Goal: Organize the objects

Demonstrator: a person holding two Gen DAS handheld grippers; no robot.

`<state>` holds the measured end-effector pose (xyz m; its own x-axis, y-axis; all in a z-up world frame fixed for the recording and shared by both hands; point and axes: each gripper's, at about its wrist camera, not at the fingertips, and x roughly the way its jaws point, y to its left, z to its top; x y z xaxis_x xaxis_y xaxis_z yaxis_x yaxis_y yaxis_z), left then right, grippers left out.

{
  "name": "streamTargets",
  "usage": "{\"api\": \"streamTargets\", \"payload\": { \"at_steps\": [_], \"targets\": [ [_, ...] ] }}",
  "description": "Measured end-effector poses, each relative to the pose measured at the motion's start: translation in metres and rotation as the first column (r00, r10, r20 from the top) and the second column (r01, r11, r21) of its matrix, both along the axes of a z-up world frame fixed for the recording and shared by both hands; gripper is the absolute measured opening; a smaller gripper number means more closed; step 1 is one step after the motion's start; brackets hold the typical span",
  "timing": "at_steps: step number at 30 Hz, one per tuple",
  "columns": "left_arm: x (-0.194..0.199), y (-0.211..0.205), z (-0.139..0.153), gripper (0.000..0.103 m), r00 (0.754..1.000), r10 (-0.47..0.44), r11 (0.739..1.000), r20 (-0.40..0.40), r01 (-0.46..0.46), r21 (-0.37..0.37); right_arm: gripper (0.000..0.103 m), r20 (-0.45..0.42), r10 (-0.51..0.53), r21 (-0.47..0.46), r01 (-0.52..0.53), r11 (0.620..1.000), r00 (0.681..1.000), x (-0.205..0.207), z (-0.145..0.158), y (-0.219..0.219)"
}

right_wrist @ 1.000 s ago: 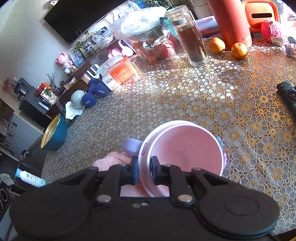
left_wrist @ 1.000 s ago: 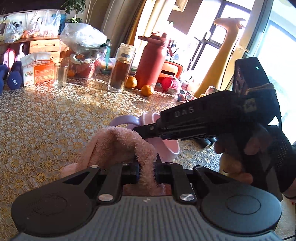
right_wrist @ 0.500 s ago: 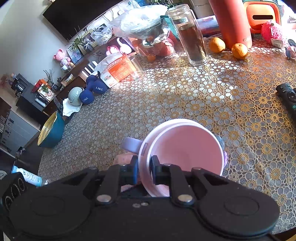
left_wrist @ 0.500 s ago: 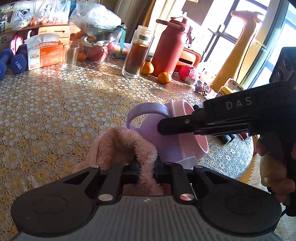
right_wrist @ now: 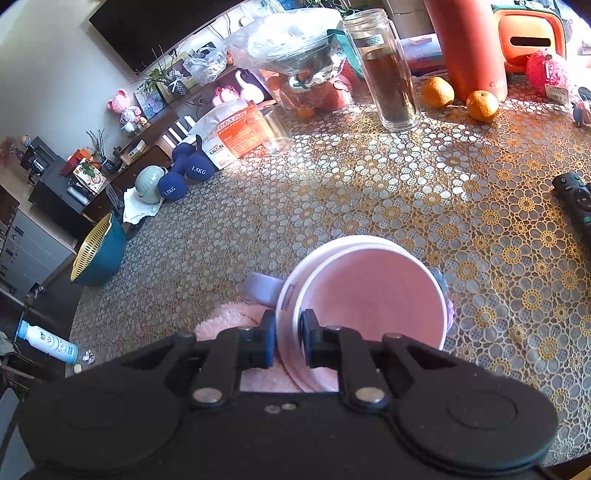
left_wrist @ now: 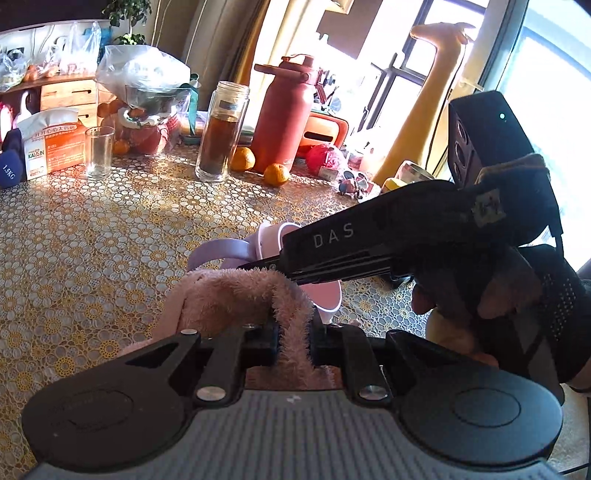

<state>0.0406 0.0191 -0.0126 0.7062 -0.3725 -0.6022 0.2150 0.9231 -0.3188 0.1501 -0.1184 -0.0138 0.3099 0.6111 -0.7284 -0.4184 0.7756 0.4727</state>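
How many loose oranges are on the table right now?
2. One orange sits between the tea jar and the red flask; the other lies in front of the flask. More fruit may sit in the bagged bowl.

A tall glass jar of dark liquid stood at 12 o'clock, two oranges at 1 o'clock, blue dumbbells at 10 o'clock.

Sunlit living room around a lace-covered table

Bright sun pours through the dark-framed window past yellow curtains. A pale wall carries a black TV above a low wooden cabinet. The table wears a gold floral cloth.
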Motion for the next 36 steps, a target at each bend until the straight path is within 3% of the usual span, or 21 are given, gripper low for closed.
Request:
{"api": "streamTargets", "payload": {
  "at_steps": [12,22,26,36],
  "targets": [
    [0.015,0.002,-0.02,0.014,0.999,0.014,1.0,-0.051,-0.013,0.028,0.015,-0.002,0.007,-0.006,-0.007,1.0,1.0,0.001,-0.002,-0.001],
    [0.002,0.0,-0.002,0.014,1.0,0.01,1.0,-0.011,-0.01,0.021,0.013,0.021,0.018,-0.022,-0.017,1.0,1.0,0.002,0.001,-0.004],
    [0.003,-0.007,0.004,0.014,1.0,-0.016,1.0,0.003,0.016,0.021,0.013,0.004,0.01,-0.007,-0.01,1.0,1.0,0.003,0.001,-0.009],
    [0.014,-0.002,-0.012,0.014,0.999,-0.003,1.0,-0.052,0.004,0.01,0.012,-0.052,0.034,0.049,-0.031,0.998,0.998,0.003,-0.002,-0.025]
  ]
}}
